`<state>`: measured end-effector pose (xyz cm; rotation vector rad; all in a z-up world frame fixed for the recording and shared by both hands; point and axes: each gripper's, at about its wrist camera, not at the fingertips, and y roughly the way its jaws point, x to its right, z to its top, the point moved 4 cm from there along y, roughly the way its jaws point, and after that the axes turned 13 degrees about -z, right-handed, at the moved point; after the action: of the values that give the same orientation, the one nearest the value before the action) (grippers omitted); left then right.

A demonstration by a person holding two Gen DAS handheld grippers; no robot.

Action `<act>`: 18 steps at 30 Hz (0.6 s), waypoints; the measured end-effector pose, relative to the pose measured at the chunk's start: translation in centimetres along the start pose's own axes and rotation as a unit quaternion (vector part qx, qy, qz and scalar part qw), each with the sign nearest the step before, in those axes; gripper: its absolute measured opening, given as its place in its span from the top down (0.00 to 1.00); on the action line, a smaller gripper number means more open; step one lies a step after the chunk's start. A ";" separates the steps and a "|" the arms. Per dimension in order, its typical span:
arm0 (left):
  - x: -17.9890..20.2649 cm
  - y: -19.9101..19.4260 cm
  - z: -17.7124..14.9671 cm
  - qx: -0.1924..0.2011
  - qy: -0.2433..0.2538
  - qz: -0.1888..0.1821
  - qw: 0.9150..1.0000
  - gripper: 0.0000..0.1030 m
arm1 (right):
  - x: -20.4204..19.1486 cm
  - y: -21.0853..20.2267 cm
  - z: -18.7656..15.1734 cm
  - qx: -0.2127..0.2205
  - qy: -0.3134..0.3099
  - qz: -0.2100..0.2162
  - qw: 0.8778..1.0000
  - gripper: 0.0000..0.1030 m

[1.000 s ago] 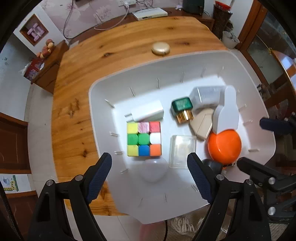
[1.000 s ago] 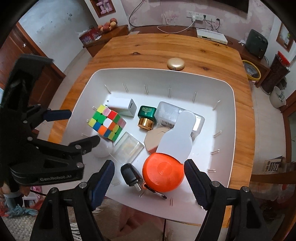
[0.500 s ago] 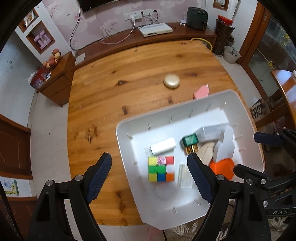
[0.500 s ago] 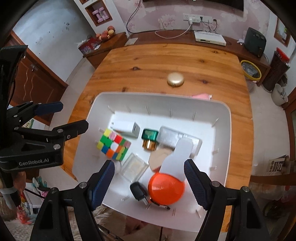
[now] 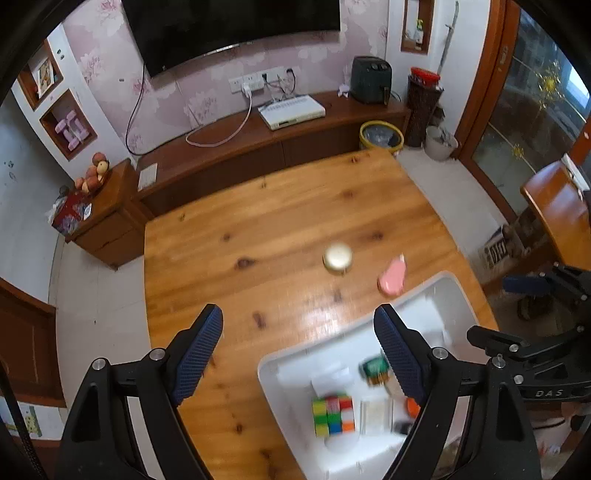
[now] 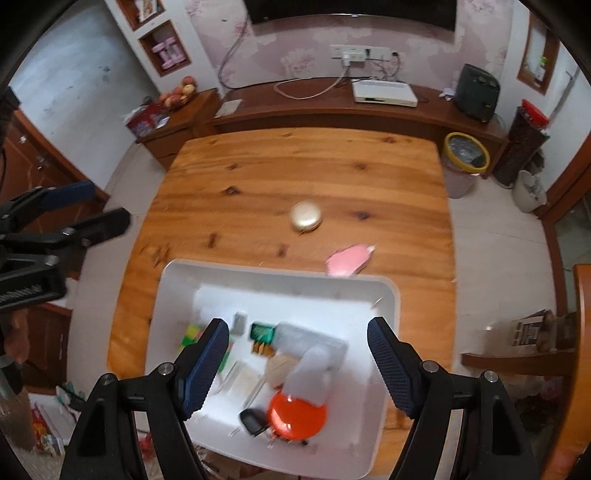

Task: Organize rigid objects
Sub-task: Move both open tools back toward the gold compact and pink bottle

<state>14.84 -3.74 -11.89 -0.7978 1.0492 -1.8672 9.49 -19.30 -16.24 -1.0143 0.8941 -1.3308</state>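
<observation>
Overhead, two hand-held grippers hang above a wooden table (image 6: 303, 173) where a white tray (image 6: 177, 295) sits at the near edge, loaded with small rigid objects. Both tongs stand open and empty: the left gripper (image 5: 297, 354) shows its blue-padded fingers spread wide over bare wood and the tray's corner, and the right gripper (image 6: 297, 363) holds its pads apart above the tray's contents, touching nothing.

Inside the tray lie a colour cube (image 5: 332, 415), a green-capped bottle (image 6: 263, 334), a clear plastic box (image 6: 310, 339), a flat clear case (image 5: 375, 415), an orange disc (image 6: 297, 415) with a pale white piece (image 6: 312, 373) lying over it, a tan piece (image 6: 280, 365), a small white block (image 6: 240, 321) and a dark object (image 6: 253, 419) at the near rim. Motion blur smears their details.

Two items remain out on the table beyond the tray: a round gold case (image 6: 306, 218), well apart from it, and a pink object (image 6: 349, 260) just beside its far rim. Behind, a wall-mounted television (image 5: 232, 29) hangs over a low wooden cabinet (image 5: 258, 144).
</observation>
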 end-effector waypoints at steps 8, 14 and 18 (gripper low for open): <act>-2.0 4.5 5.6 -0.001 -0.031 -0.021 0.999 0.16 | 1.9 5.0 6.0 -0.045 0.035 -0.037 0.998 0.24; -3.1 11.9 7.1 -0.045 -0.038 -0.023 0.998 0.16 | 3.4 13.4 8.3 -0.140 0.109 -0.025 0.984 0.24; -3.7 16.8 6.8 -0.086 -0.060 -0.034 0.994 0.16 | 3.7 18.3 8.1 -0.190 0.138 -0.029 0.972 0.24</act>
<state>27.94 -8.06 -24.15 -1.0451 1.1291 -1.7782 23.37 -22.93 -30.61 -1.1690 1.3779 -1.4034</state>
